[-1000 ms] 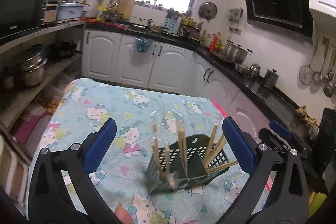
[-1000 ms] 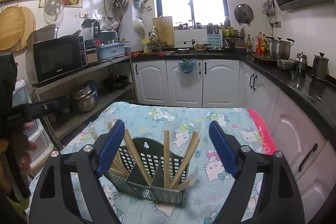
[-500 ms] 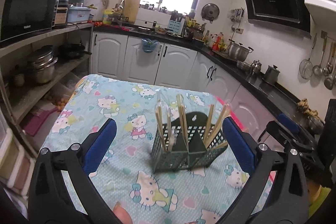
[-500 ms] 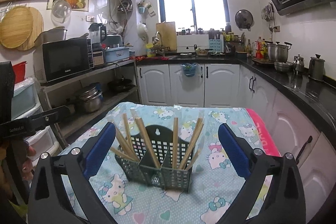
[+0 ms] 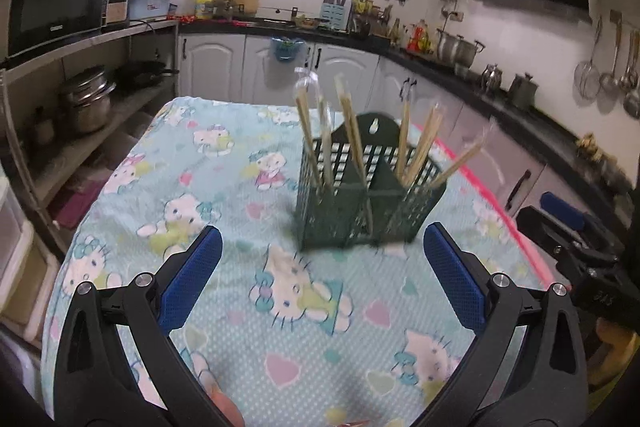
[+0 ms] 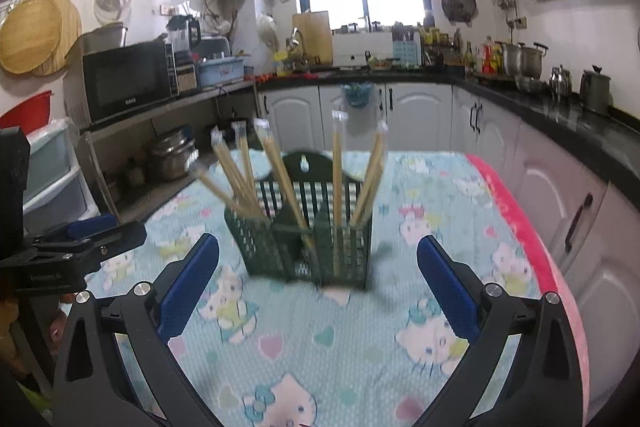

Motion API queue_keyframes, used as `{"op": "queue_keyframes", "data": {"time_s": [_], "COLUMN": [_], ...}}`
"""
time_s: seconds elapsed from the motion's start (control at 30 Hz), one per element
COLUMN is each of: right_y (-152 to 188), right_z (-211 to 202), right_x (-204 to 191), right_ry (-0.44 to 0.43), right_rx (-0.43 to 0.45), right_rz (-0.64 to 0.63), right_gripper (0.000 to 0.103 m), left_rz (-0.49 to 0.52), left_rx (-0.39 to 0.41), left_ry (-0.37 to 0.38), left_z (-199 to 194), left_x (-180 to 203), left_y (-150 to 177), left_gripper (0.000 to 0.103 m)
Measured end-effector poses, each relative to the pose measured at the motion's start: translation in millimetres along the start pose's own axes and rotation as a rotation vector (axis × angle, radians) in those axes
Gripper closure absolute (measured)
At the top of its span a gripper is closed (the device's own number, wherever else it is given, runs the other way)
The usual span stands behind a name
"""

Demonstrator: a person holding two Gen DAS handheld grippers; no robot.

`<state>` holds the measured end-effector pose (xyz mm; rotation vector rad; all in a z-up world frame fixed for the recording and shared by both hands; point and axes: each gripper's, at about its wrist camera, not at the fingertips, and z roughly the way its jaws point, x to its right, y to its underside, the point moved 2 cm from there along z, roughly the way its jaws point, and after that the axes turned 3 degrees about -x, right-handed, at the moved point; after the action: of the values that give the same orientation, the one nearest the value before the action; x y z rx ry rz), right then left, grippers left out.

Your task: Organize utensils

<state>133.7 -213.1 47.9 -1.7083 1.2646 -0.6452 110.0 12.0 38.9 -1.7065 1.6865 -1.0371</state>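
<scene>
Chopsticks [image 5: 352, 131] stood bundled in a dark green slotted basket [image 5: 360, 211] on the cloth-covered counter [image 5: 224, 195], well ahead of both tools. The left tool [image 5: 322, 277] was spread wide and held nothing, its blue pads [image 5: 188, 281] apart over bare cloth, with open room between them and the basket. The right tool [image 6: 318, 281] was likewise wide and empty, the basket [image 6: 308, 247] nearer to it and roughly centred between its pads [image 6: 446, 291]. In the right view the left tool [image 6: 80, 243] showed at the counter's left edge; writing on its body was too blurred to read. The counter's right edge, trimmed in pink [image 6: 532, 239], ran close beside white cabinets [image 6: 560, 195]. Wrapped chopstick bundles leaned outward: about six could be counted in the left view, about six in the right, though blur made the count uncertain. A microwave [image 6: 124, 79] carried a small label, unreadable.
</scene>
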Motion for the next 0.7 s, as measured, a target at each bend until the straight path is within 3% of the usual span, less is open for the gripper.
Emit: {"op": "queue_keyframes", "data": {"time_s": [0.2, 0.33, 0.7], "right_y": [35.1, 52.1, 77.4], "right_z": [-1.9, -5.4, -20.9], "right_x": [3.9, 12.5, 11.7], "right_ry": [0.049, 0.088, 0.124], "right_rx": [0.007, 0.059, 0.211], "right_rz": [-0.02, -0.001, 0.022], "right_gripper": [0.006, 0.006, 0.006], "left_rz": [0.015, 0.028, 0.02], "left_rx": [0.015, 0.058, 0.177], "left_ry": [-0.05, -0.087, -0.051], "left_z": [4.2, 3.2, 2.4], "left_x": [4.5, 5.1, 10.0], "left_y": [30.7, 42.8, 67.5], "left_gripper": [0.01, 0.01, 0.01]}}
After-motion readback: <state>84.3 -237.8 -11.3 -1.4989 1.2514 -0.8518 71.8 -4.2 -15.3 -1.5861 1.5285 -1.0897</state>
